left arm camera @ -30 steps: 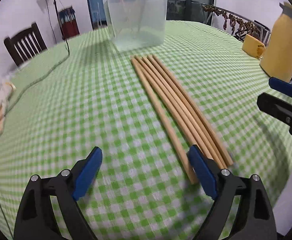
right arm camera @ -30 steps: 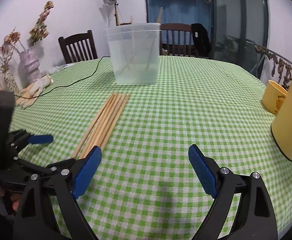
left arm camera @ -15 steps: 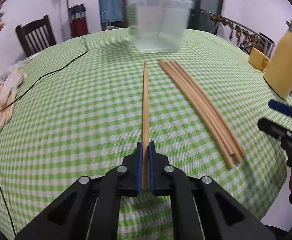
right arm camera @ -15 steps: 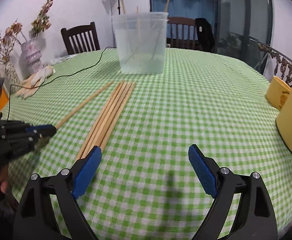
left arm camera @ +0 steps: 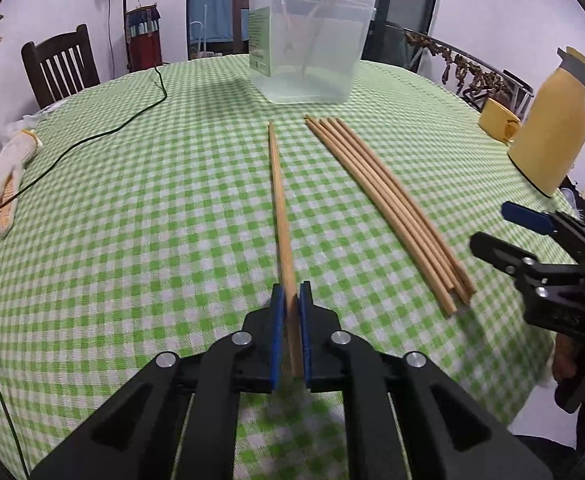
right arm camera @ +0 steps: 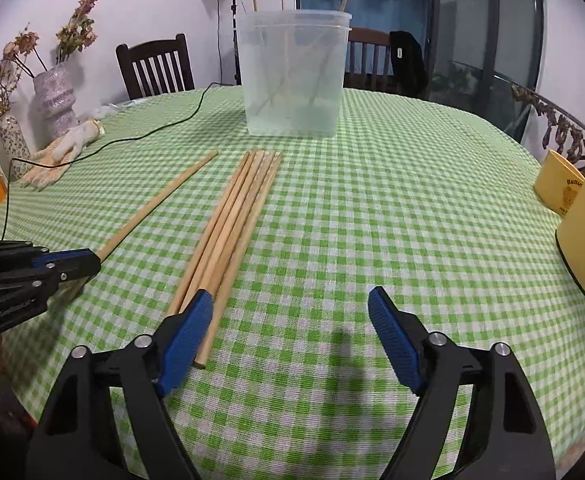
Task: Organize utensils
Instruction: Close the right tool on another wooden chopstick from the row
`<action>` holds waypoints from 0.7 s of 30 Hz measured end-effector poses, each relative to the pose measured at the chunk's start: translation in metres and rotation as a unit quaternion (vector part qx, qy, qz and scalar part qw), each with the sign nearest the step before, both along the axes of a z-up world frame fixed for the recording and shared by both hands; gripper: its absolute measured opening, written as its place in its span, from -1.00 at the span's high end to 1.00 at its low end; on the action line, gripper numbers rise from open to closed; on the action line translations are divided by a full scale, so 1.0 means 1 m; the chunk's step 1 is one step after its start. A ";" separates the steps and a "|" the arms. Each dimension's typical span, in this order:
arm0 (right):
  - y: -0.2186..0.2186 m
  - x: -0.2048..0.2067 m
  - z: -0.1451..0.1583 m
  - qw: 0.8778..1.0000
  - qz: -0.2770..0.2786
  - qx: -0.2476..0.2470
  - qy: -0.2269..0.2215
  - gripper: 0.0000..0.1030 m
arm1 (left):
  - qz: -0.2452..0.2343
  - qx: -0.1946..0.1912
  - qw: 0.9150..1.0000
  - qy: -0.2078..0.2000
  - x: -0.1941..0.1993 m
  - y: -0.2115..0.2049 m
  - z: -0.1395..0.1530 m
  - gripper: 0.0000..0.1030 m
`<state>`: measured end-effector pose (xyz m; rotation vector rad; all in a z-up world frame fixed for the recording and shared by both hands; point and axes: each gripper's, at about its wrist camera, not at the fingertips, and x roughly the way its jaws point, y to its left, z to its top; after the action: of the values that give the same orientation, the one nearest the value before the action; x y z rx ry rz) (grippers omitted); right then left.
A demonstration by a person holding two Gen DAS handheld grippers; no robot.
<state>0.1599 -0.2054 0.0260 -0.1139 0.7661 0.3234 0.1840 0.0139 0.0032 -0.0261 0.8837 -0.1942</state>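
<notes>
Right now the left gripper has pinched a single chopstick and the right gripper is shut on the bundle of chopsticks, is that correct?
Not quite: the right gripper holds nothing; its jaws stand apart, closing, beside the bundle of chopsticks, as the right wrist view shows. The left gripper has indeed pinched a single chopstick.

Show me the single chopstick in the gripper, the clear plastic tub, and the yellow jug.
Chopstick (left arm camera: 279, 200): left wrist view, middle of its shaft.
Tub (right arm camera: 292, 80): right wrist view, front wall.
Jug (left arm camera: 548, 136): left wrist view, middle of its body.
</notes>
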 end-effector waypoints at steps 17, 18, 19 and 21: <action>-0.003 -0.011 -0.012 0.998 -0.028 -0.052 -0.005 0.32 | -0.004 -0.046 0.999 0.016 -0.025 0.005 0.000 0.68; -0.007 -0.010 -0.013 0.998 -0.036 -0.046 -0.004 0.33 | -0.006 -0.057 0.998 0.018 -0.027 0.007 0.000 0.68; -0.012 -0.010 -0.013 0.998 -0.045 -0.041 -0.003 0.33 | -0.007 -0.063 0.998 0.019 -0.028 0.008 -0.001 0.68; -0.020 -0.012 -0.013 0.998 -0.052 -0.037 -0.004 0.34 | -0.006 -0.070 0.997 0.019 -0.029 0.010 -0.001 0.68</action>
<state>0.1482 -0.2254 0.0132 -0.1449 0.7735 0.1953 0.1551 0.0238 0.0018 -0.1554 0.9064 -0.2669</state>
